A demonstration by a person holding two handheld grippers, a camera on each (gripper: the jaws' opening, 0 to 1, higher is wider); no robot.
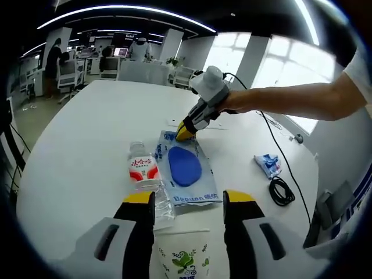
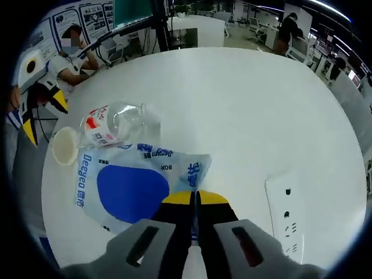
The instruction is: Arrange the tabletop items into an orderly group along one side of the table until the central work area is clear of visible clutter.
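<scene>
**Right gripper pinches the blue-printed bag on the round white table**

Left gripper view: the left gripper (image 1: 189,200) stands with jaws wide apart and nothing between them, above a paper cup (image 1: 183,254) with a green leaf print. Just beyond lie a clear plastic water bottle (image 1: 146,178) on its side and, beside it, a glossy plastic bag (image 1: 186,170) with a blue oval. The right gripper (image 1: 185,131), held by a bare arm, meets the bag's far edge. A small blue-and-white packet (image 1: 268,165) and a coiled black cable (image 1: 281,190) lie well apart. The table (image 1: 87,139) is smooth and white, in an open office with desks and bright windows.

Right gripper view: the right gripper (image 2: 195,200) is closed on the bag (image 2: 131,189) at its near edge. The bottle (image 2: 113,125) touches the bag's far side; the cup (image 2: 64,145) lies beside it. A white power strip (image 2: 286,212) rests near the table's (image 2: 244,104) edge.
</scene>
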